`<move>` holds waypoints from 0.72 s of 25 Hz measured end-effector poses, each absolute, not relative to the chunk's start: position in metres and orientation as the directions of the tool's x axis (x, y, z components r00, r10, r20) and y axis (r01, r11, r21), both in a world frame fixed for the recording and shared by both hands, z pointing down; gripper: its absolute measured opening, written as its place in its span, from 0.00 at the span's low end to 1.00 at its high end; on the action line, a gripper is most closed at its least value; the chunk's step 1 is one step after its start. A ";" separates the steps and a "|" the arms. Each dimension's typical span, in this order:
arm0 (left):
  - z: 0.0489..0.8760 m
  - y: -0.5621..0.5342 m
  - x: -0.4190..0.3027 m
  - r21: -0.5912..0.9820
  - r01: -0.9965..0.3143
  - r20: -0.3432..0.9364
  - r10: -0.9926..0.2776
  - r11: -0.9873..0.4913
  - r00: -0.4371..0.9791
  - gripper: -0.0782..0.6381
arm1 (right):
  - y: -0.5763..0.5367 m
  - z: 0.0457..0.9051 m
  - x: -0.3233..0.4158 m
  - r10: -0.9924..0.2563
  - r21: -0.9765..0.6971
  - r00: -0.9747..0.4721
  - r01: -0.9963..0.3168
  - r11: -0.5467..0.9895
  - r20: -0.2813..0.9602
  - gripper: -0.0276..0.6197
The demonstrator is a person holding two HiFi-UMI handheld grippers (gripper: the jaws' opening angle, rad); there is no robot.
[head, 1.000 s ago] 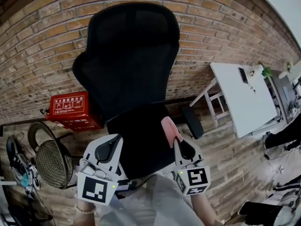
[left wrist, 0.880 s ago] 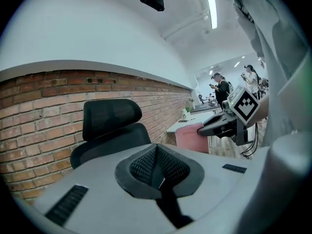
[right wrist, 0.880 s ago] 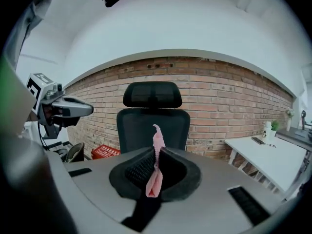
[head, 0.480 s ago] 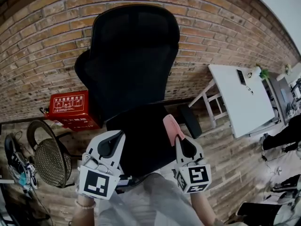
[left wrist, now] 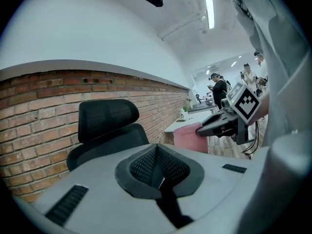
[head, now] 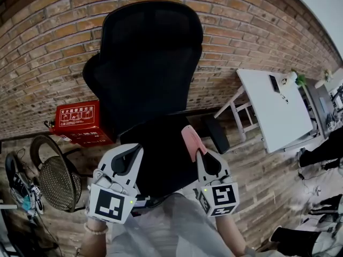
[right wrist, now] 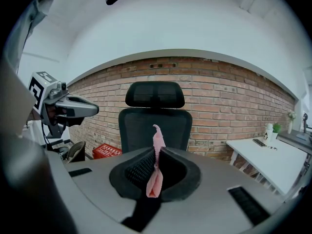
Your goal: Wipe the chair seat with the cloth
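A black mesh office chair (head: 147, 63) stands against a brick wall, its seat (head: 161, 154) just in front of me. My right gripper (head: 196, 150) is shut on a pink cloth (head: 190, 140), which sticks out past the jaws over the seat's right edge; the same cloth (right wrist: 156, 167) shows pinched between the jaws in the right gripper view. My left gripper (head: 134, 150) hovers over the seat's left front, jaws closed with nothing between them (left wrist: 157, 172). The chair back (right wrist: 155, 118) faces both grippers.
A red box (head: 80, 123) and a round mesh basket (head: 56, 183) lie on the floor left of the chair. A white table (head: 276, 108) stands to the right. The chair's right armrest (head: 216, 134) juts out beside the cloth. People stand further off in the room.
Both grippers have shifted slightly forward and up over the seat; the cloth stays pinched in the right gripper.
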State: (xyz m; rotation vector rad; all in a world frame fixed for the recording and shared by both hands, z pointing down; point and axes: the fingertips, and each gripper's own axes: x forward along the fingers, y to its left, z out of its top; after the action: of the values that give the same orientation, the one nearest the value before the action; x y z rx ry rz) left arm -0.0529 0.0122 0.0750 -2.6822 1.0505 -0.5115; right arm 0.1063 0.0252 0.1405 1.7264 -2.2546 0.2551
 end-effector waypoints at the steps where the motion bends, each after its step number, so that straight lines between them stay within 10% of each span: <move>1: 0.075 0.012 -0.052 -0.323 -0.610 0.239 -0.686 -0.723 0.687 0.13 | 0.025 0.140 0.106 -0.912 0.036 -0.241 -0.963 0.267 0.331 0.12; 18: 0.070 0.011 -0.052 -0.353 -0.600 0.224 -0.687 -0.718 0.691 0.13 | 0.031 0.135 0.099 -0.914 0.045 -0.246 -0.960 0.275 0.324 0.12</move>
State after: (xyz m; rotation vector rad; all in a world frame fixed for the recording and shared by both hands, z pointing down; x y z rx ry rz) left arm -0.0518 0.0108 0.0698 -2.6506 1.0281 -0.5011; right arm 0.0991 0.0307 0.1350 1.7196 -2.2624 0.2339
